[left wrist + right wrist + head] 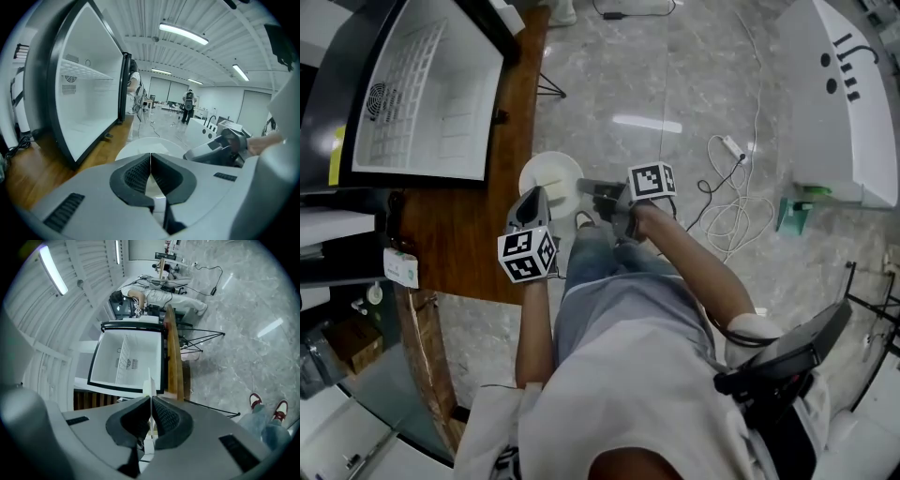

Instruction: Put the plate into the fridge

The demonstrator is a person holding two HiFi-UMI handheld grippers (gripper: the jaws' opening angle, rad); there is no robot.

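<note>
White round ceramic plate [551, 176] is up in the air between both grippers, over the edge of the brown wooden tabletop [473, 239]. It is not in the fridge yet.

- **Left gripper** [150, 159]: jaws clenched on the plate's near rim, about 7 o'clock on the plate in the head view.
- **Right gripper** [151, 401]: jaws clenched on the rim too, about 3 o'clock. The plate shows edge-on between them.
- **Fridge:** the open black-framed fridge with a white interior [455, 127] sits on the tabletop at 10 o'clock from the plate, well apart. A white wire shelf [405, 89] is inside.

Risks, as I judge them:
- Both grips are thin rim pinches. If the hands pull apart or twist against each other, one pinch could pop off and the plate would drop to the grey marble floor [656, 84].
- The plate could clip the fridge's black frame or the wire shelf if it goes in tilted or too low.
- White cables [727, 202] lie on the floor at 3 o'clock and are a trip hazard if the person steps that way.
</note>
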